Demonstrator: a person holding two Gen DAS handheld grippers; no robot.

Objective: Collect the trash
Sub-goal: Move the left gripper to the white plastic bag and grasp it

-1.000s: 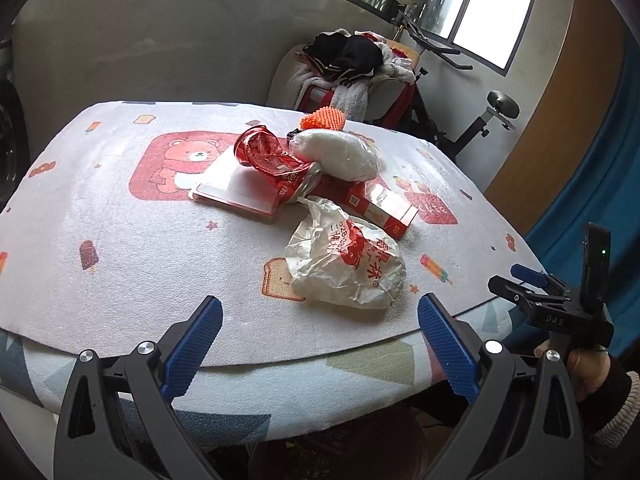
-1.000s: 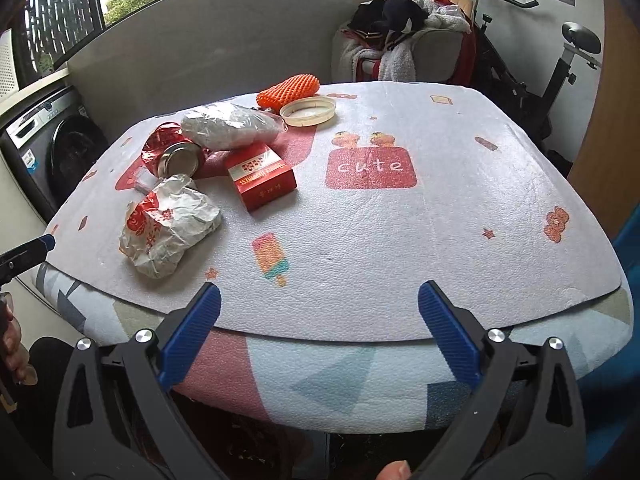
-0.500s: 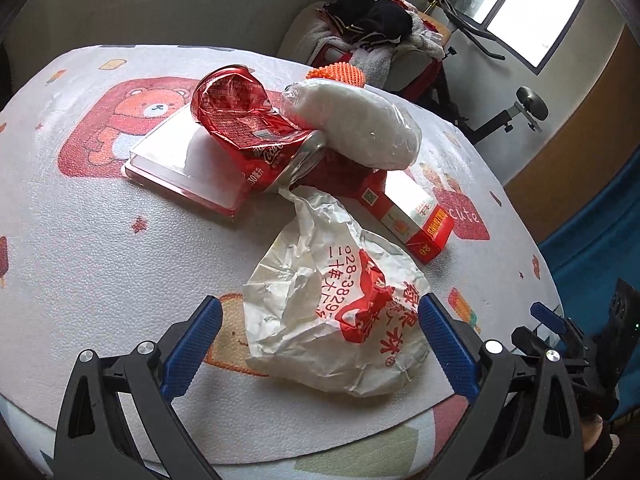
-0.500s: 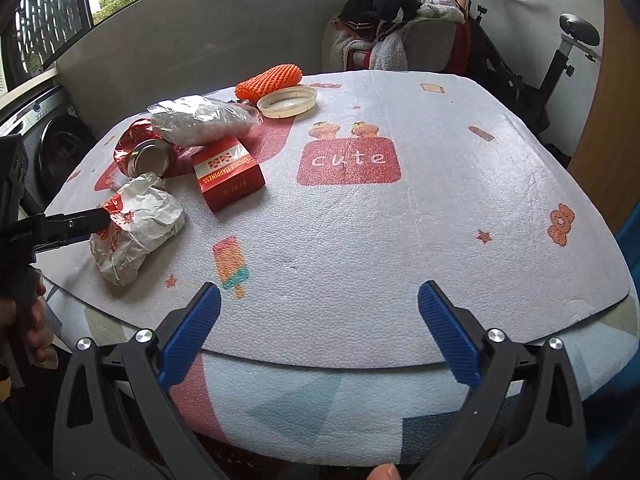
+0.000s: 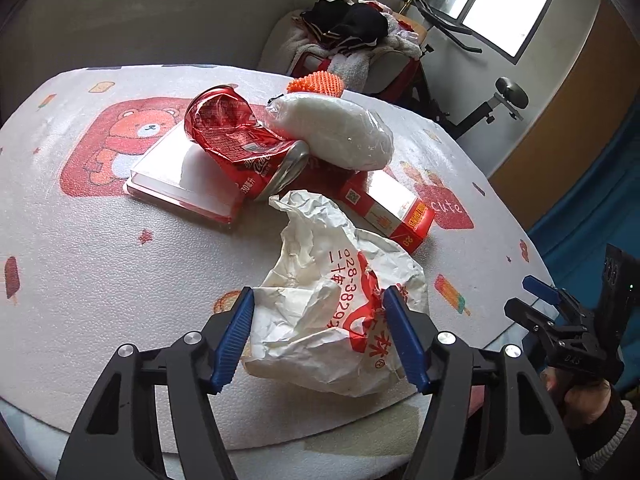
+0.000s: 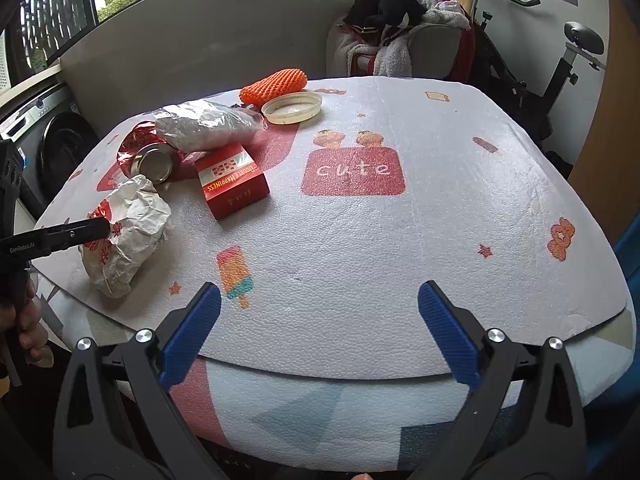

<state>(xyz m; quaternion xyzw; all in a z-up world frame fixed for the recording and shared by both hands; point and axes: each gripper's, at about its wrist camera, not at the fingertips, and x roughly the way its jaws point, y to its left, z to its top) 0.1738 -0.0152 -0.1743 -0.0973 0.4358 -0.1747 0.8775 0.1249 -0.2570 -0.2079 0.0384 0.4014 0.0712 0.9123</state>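
A crumpled white paper bag with red print (image 5: 336, 300) lies near the table's front edge. My left gripper (image 5: 320, 340) has its blue pads on both sides of the bag, closed in and touching it. The bag also shows in the right wrist view (image 6: 128, 232), with the left gripper's finger across it. Behind it lie a crushed red can (image 5: 240, 144), a clear bag of white stuff (image 5: 336, 132), a red carton (image 5: 388, 208) and a clear pink-edged tray (image 5: 180, 180). My right gripper (image 6: 316, 332) is open and empty over the table's near edge.
An orange foam net (image 6: 276, 86) and a round cream lid (image 6: 292, 108) sit at the back of the table (image 6: 400, 240). A chair piled with clothes (image 6: 400, 32) and an exercise bike (image 6: 560, 60) stand behind. A washing machine (image 6: 48, 148) is at left.
My left gripper moved forward over the table to the paper bag and its jaws narrowed around it. The right gripper stayed open and shifted only slightly.
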